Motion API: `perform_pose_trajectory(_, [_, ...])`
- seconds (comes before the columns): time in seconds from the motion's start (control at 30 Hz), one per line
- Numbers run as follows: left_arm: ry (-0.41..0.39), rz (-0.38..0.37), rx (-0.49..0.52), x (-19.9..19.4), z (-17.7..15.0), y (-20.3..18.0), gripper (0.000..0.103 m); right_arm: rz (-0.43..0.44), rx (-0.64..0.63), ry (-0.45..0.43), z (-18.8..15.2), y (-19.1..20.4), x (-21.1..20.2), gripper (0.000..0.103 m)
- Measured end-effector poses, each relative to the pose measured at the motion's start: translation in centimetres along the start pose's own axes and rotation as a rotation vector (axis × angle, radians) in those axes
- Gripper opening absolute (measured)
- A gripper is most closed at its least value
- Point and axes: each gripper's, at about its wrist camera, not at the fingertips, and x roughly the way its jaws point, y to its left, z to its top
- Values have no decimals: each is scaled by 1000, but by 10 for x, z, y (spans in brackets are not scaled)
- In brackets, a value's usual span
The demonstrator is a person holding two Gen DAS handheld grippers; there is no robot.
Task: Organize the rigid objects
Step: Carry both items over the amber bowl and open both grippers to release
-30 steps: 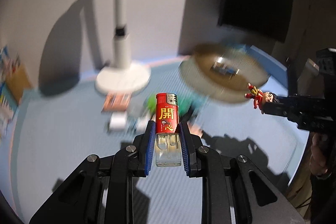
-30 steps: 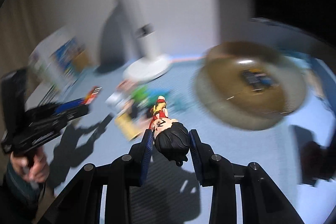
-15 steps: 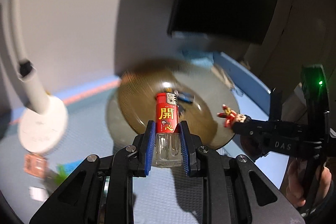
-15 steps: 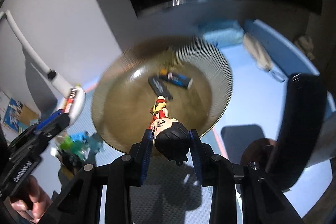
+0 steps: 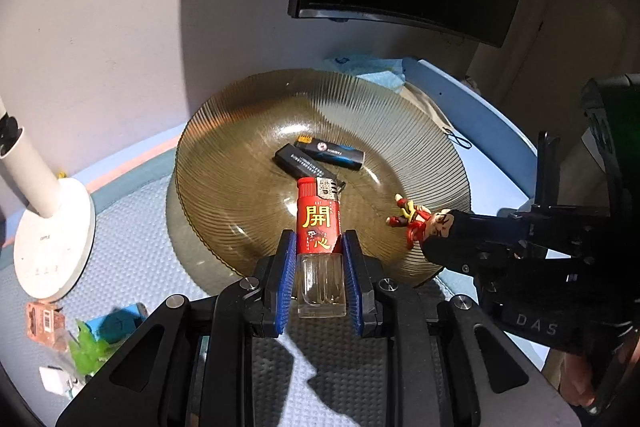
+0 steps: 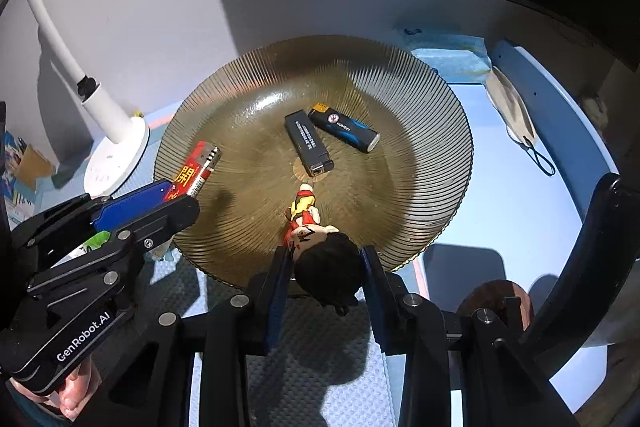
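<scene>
Both claws have swung away from the lamp side and now hang over the near edge of the ribbed amber glass plate (image 6: 440,131), which lies on the blue surface (image 6: 520,187). Left claw (image 5: 319,251) is clamped on a red lighter (image 5: 318,227) with a clear base, upright between its blue pads, while the right claw (image 6: 325,259) grips a small dark-haired figurine (image 6: 320,247) by the head. Two lighters, a black lighter (image 6: 308,143) and a blue-black lighter (image 6: 346,127), lie touching near the plate's centre.
</scene>
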Motion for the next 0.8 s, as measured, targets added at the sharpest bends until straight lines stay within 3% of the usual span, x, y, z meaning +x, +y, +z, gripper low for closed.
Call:
perform_pose_trajectory(0.03, [4,-11,-14,0,1,2,30,4,6,3,1,-1,0,34])
perform_pose_trajectory(0.07, [3,-17,-27,-2,2,4,43,15,21,2,1,-4,0,35])
perform_pose_trajectory(0.1, [-10,-17,-41,-8,2,7,47,26,35,1,1,-6,-2,41])
perform_pose_trajectory(0.13, [-27,-11,-51,-15,2,11,48,29,49,-1,1,-8,-4,54])
perform_pose_trajectory(0.17, [-40,-5,-55,-21,2,14,48,28,66,-22,0,-12,-11,58])
perform_pose_trajectory(0.33, [-128,37,-105,-75,-9,44,48,23,96,-118,-4,-15,-47,59])
perform_pose_trajectory(0.57, [-224,150,-191,-154,-58,90,55,157,51,-205,-14,23,-84,60])
perform_pose_trajectory(0.63, [-231,176,-227,-169,-74,104,61,200,13,-225,-18,44,-87,60])
perform_pose_trajectory(0.7, [-241,212,-266,-183,-92,118,81,225,-31,-246,-25,69,-88,60])
perform_pose_trajectory(0.8, [-237,294,-305,-194,-120,139,82,285,-71,-231,-38,99,-74,61])
